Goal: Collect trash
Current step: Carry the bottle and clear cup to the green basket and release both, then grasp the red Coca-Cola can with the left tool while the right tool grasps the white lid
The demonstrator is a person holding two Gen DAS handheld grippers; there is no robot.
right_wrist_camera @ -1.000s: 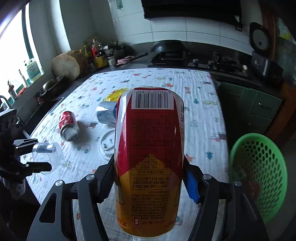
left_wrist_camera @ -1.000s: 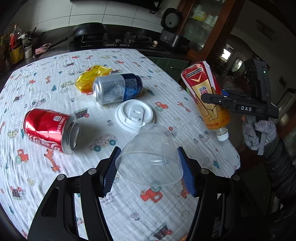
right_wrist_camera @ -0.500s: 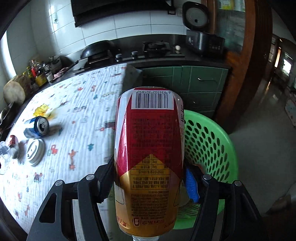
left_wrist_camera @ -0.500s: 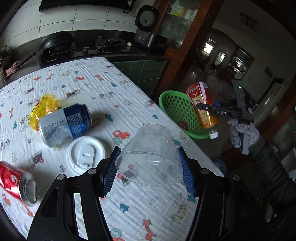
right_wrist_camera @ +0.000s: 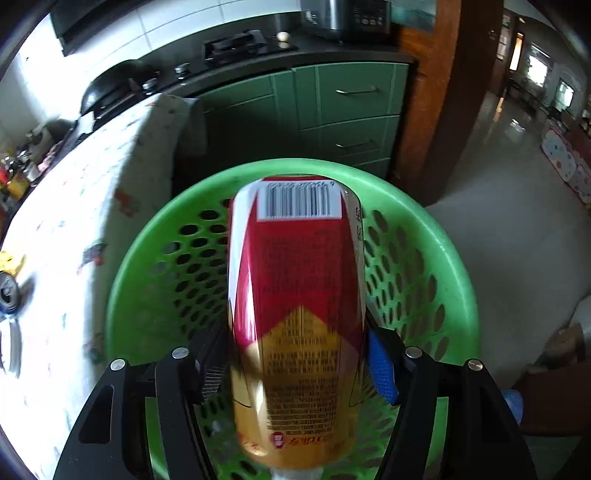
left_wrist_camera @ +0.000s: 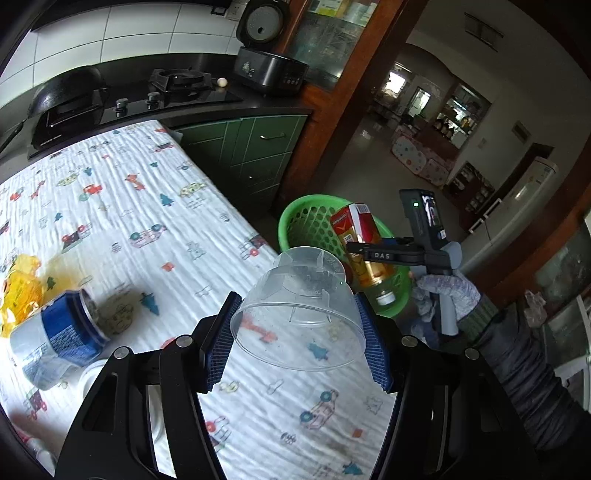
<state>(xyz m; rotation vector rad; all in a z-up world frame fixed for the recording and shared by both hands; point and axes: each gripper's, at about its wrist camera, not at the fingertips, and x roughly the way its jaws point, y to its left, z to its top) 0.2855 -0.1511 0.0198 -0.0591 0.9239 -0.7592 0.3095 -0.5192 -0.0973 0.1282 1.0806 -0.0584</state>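
Swung from table, right tongs [right_wrist_camera: 295,369] tilt bottle [right_wrist_camera: 295,314] over basket [right_wrist_camera: 436,236].

My left gripper [left_wrist_camera: 297,347] clamps a clear plastic cup [left_wrist_camera: 299,317]; at two o'clock my right gripper [left_wrist_camera: 373,254] holds a red-gold bottle [left_wrist_camera: 364,247] over the green basket [left_wrist_camera: 306,221].

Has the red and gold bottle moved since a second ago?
Yes. The bottle, clamped in the right gripper, has gone from above the table to above the green basket.

Around me I see white wall tiles [left_wrist_camera: 122,33], green cabinets [right_wrist_camera: 332,99], a dark stove counter [left_wrist_camera: 177,92] and a glossy floor [right_wrist_camera: 491,192].
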